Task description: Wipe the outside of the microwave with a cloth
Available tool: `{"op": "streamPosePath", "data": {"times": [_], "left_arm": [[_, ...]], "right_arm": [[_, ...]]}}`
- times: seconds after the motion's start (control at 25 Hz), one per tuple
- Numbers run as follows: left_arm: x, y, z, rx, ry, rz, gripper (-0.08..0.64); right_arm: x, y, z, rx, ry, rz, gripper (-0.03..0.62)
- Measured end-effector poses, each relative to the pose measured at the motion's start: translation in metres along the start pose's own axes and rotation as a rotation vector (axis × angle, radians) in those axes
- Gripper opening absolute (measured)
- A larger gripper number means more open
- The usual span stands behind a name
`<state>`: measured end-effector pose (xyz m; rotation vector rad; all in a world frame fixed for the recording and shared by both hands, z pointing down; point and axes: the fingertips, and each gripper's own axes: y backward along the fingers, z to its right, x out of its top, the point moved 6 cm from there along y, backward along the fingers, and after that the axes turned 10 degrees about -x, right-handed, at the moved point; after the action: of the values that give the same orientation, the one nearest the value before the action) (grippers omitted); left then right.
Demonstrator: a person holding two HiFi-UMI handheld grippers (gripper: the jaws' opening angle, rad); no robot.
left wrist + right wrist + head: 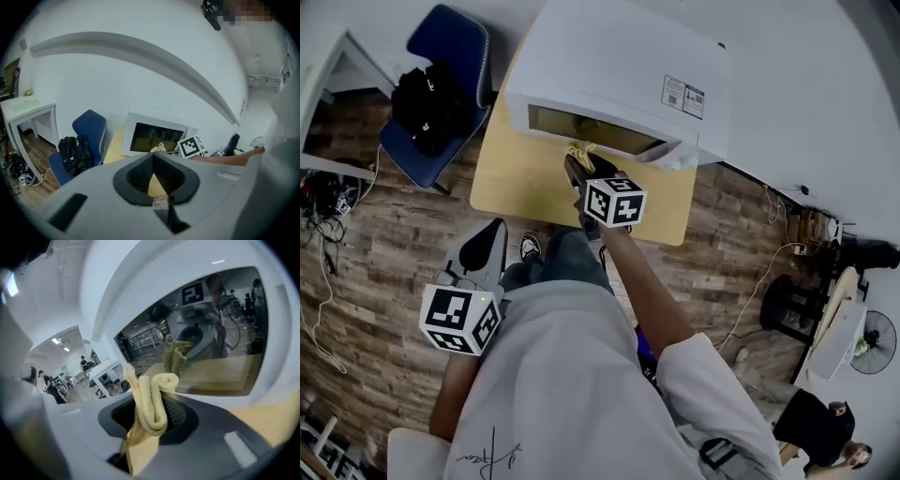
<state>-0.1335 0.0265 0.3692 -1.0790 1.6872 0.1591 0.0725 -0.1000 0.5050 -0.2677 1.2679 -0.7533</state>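
Item one, the microwave (619, 84): a white case with a dark glass door, standing on a pale wooden table (520, 183) in the upper centre of the head view. A small printed label sat on its top panel toward the right. The glass mirrored the room and the tool in front of it.

Item two, the cloth (151, 397): yellow, rolled into a thick fold, standing up out of the right gripper (578, 169), whose jaws were clamped on its lower part. Its upper end was at the lower edge of the door glass, centre frame in the head view. I could not confirm actual contact with the glass.

Item three, pose. My right arm reached straight out from lower right to centre frame, with the tool aimed at the door. The left gripper (485, 251) hung at lower left beside the torso, well apart from the microwave, its jaws brought together at the tips with nothing between them.

A blue chair (450, 56) carrying a black bag (427, 103) stood at upper left.
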Motion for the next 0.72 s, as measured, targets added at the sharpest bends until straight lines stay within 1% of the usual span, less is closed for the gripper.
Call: {"op": "streamPosePath", "data": {"times": [0.24,0.4,0.52,0.64,0.72], "left_arm": [[0.006,-0.031,0.017,-0.096,-0.042,-0.032,-0.009],[0.009,-0.043,0.023,-0.133,-0.058,-0.055,-0.009],[0.013,-0.052,0.025,-0.147,-0.065,-0.063,-0.009],[0.016,-0.059,0.024,-0.151,-0.072,-0.069,-0.009],[0.016,-0.062,0.023,-0.149,-0.071,-0.074,-0.009]], "right_arm": [[-0.012,0.052,0.074,-0.154,-0.077,0.028,0.12],[-0.023,0.082,0.119,-0.257,-0.123,0.031,0.12],[-0.027,0.095,0.145,-0.296,-0.119,0.019,0.121],[-0.031,0.101,0.164,-0.316,-0.104,-0.007,0.12],[-0.035,0.108,0.176,-0.341,-0.111,-0.02,0.12]]}}
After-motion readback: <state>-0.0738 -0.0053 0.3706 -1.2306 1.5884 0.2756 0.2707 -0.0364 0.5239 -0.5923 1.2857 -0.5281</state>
